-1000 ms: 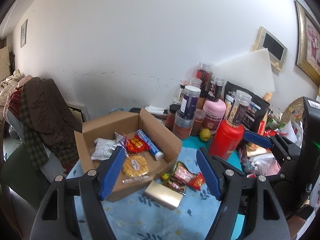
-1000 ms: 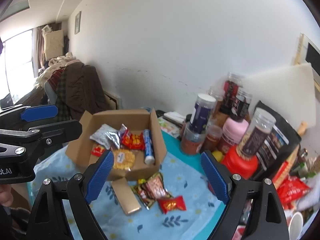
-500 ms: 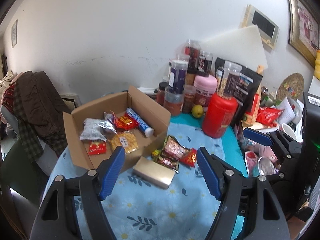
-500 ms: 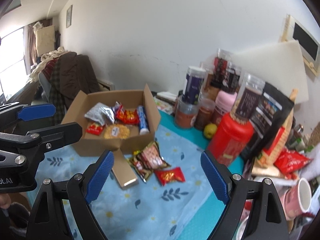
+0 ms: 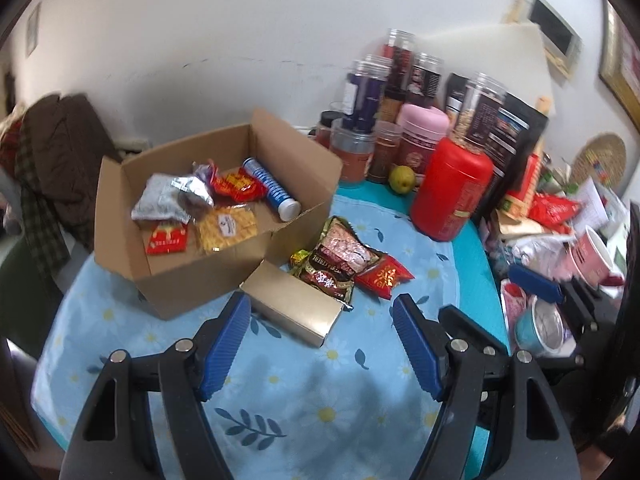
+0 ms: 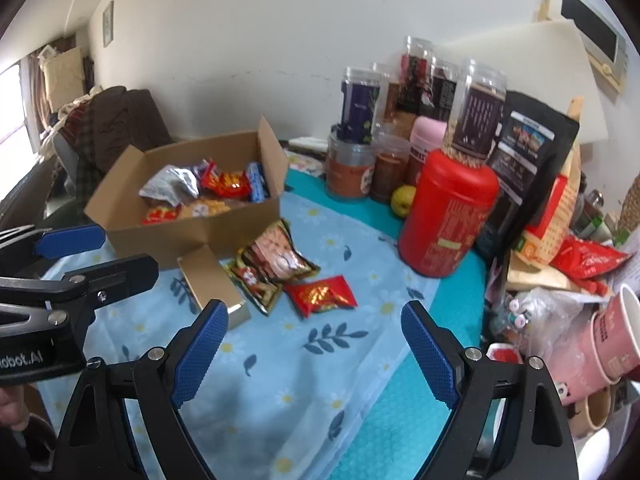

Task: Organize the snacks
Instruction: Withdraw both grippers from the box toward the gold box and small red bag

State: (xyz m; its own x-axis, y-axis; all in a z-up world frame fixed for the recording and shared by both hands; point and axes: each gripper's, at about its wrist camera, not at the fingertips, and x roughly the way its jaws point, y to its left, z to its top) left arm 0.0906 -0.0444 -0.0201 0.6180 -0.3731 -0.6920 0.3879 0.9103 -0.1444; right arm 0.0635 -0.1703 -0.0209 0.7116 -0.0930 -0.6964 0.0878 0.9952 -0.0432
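An open cardboard box (image 5: 208, 276) (image 6: 200, 232) on the blue floral cloth holds several snacks: a silver packet (image 5: 168, 196), red packets and a blue tube (image 5: 270, 188). Beside it lie a gold box (image 5: 296, 308) (image 6: 212, 284), dark snack packets (image 5: 336, 260) (image 6: 276, 264) and a red packet (image 5: 384, 276) (image 6: 322, 294). My left gripper (image 5: 322, 344) is open and empty, just short of the gold box. My right gripper (image 6: 316, 352) is open and empty, above the cloth before the red packet.
A red canister (image 5: 452, 192) (image 6: 448, 216), several tall jars (image 6: 360, 96), a dark pouch (image 6: 524, 152) and a green fruit (image 5: 402, 178) crowd the back right. Pink cups (image 6: 616, 344) and clutter line the right edge. A coat-covered chair (image 5: 52, 160) stands left.
Both grippers have tilted down and moved closer to the table; the box and loose snacks now sit higher and nearer in both views. Both stay open and empty.
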